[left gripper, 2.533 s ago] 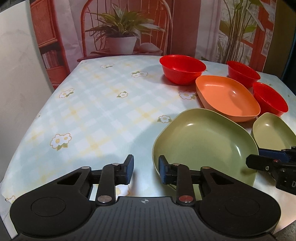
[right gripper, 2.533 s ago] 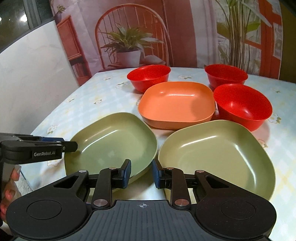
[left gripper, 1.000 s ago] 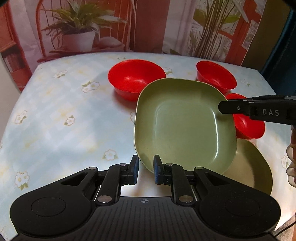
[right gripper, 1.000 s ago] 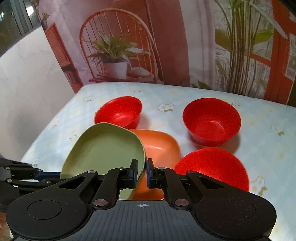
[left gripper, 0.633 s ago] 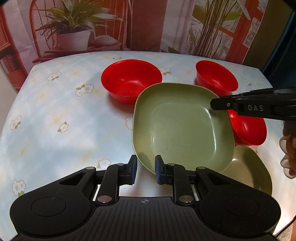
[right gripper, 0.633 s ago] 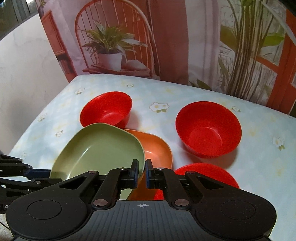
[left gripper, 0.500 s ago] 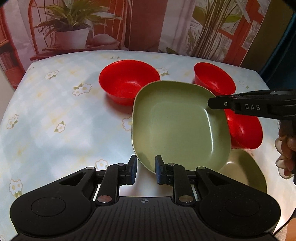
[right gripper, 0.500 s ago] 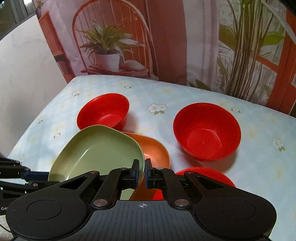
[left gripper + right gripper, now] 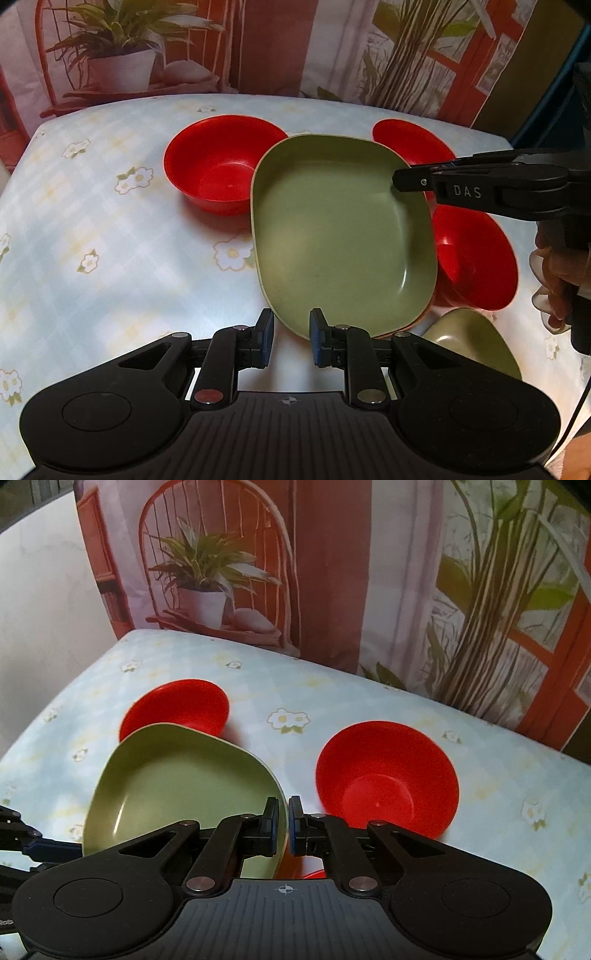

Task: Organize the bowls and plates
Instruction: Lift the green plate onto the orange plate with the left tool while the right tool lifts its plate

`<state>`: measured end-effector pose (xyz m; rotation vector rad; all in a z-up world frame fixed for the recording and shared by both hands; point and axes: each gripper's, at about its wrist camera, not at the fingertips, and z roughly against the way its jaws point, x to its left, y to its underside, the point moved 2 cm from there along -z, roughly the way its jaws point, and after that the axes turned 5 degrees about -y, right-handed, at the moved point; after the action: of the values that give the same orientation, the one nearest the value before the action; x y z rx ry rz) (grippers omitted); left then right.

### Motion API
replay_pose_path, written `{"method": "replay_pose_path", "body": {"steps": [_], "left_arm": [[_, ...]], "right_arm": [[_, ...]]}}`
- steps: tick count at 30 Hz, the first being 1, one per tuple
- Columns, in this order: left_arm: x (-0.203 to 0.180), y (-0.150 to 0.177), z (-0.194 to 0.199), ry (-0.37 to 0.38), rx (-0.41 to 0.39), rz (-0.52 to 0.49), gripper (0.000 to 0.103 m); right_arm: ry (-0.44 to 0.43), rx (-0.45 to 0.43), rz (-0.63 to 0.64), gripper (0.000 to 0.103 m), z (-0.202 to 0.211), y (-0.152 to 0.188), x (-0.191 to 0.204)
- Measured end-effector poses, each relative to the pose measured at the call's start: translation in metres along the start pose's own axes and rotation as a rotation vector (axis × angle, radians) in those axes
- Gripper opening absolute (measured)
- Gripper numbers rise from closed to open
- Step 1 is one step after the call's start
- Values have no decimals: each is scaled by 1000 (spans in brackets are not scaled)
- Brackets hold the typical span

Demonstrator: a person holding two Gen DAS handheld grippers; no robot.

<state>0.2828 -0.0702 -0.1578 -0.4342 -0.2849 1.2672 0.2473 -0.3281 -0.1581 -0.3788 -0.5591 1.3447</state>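
Observation:
A green plate (image 9: 340, 236) hangs slightly tilted right over the orange plate (image 9: 413, 323), of which only a thin rim shows. My left gripper (image 9: 291, 338) is shut on the green plate's near corner. My right gripper (image 9: 287, 825) is shut on the opposite rim of this green plate (image 9: 177, 775). In the left wrist view the right gripper (image 9: 397, 181) reaches in from the right. A second green plate (image 9: 469, 339) lies on the table at the lower right.
Three red bowls ring the plates: one far left (image 9: 218, 173), one far right (image 9: 410, 140), one right (image 9: 476, 258). The flowered tablecloth (image 9: 110, 240) spreads to the left. A person's hand (image 9: 557, 273) holds the right gripper. A printed backdrop stands behind the table.
The green plate lay on the table beside the other green one. Both grippers took it by its rims, carried it over the orange plate and lowered it.

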Motion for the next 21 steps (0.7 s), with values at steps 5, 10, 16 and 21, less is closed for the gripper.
{"method": "replay_pose_path", "body": {"steps": [5, 10, 16, 21], "left_arm": [[0, 1, -1, 20, 0, -25, 24], [8, -1, 7, 9, -35, -26, 25], [28, -12, 13, -15, -89, 45, 24], [31, -20, 5, 11, -106, 90, 16]], "right_arm": [[7, 22, 1, 5, -9, 3, -3], [9, 28, -4, 4, -12, 6, -6], [12, 30, -1, 4, -14, 6, -5], [10, 34, -1, 4, -14, 6, -4]]}}
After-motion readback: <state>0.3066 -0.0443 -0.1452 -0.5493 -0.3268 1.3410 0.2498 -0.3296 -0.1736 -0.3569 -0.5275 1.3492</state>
